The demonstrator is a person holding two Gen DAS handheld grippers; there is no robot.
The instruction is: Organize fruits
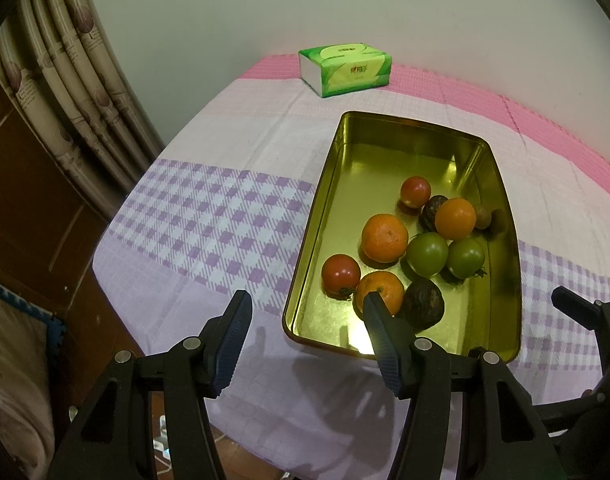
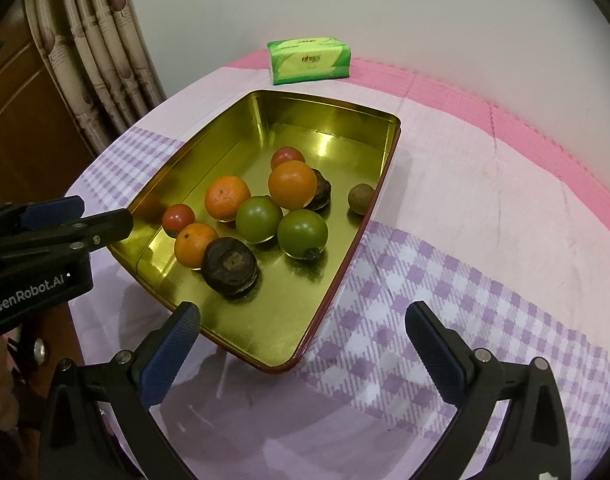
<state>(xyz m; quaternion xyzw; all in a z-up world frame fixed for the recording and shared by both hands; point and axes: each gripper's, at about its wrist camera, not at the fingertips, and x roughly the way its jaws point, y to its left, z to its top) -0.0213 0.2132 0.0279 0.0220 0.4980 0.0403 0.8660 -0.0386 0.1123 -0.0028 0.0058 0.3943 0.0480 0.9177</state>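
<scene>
A gold metal tray (image 1: 501, 184) (image 2: 209, 148) on the checked tablecloth holds several fruits: three oranges, the largest at the middle (image 1: 384, 238) (image 2: 227, 197), two red tomatoes (image 1: 341, 274) (image 2: 178, 218), two green tomatoes (image 1: 427, 253) (image 2: 259, 219), two dark wrinkled fruits (image 1: 423, 304) (image 2: 229, 266) and a small brown one (image 2: 361, 198). My left gripper (image 1: 307, 306) is open and empty, above the tray's near left corner. My right gripper (image 2: 303, 316) is open and empty, above the tray's near right edge. Each gripper shows at the edge of the other's view.
A green tissue pack (image 1: 345, 68) (image 2: 309, 60) lies at the far edge of the table by the white wall. Curtains (image 1: 77, 80) and a wooden door (image 1: 29, 208) stand to the left. The table edge is close below both grippers.
</scene>
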